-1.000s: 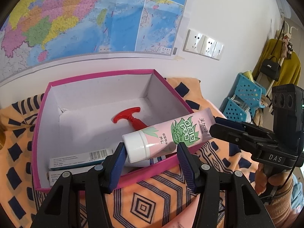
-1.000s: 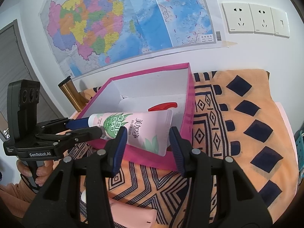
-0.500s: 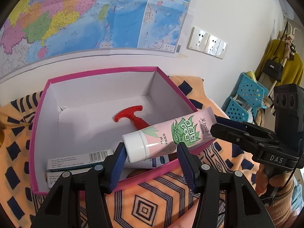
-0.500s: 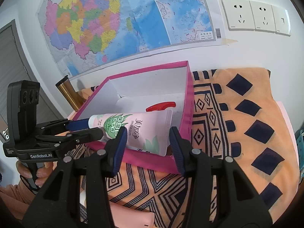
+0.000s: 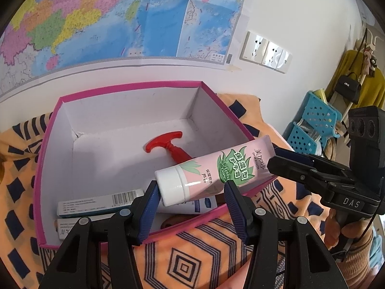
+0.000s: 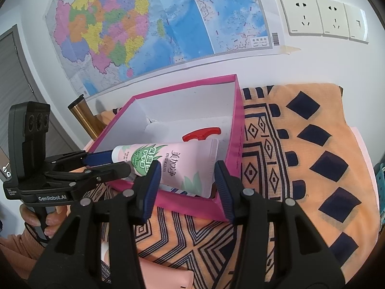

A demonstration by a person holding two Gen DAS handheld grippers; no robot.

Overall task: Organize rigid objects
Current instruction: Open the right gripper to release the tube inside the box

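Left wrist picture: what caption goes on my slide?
Two grippers hold a pink tube over a pink box.

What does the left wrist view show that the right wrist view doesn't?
Left wrist only: flat boxes lying in the pink box's near corner, blue baskets, a yellow coat, and the right tongs at the tube's crimped end. Right wrist only: a door, a brass cylinder, and the left tongs at the tube's cap. Both: tube, pink box, red handle inside it, map, sockets, patterned cloth.
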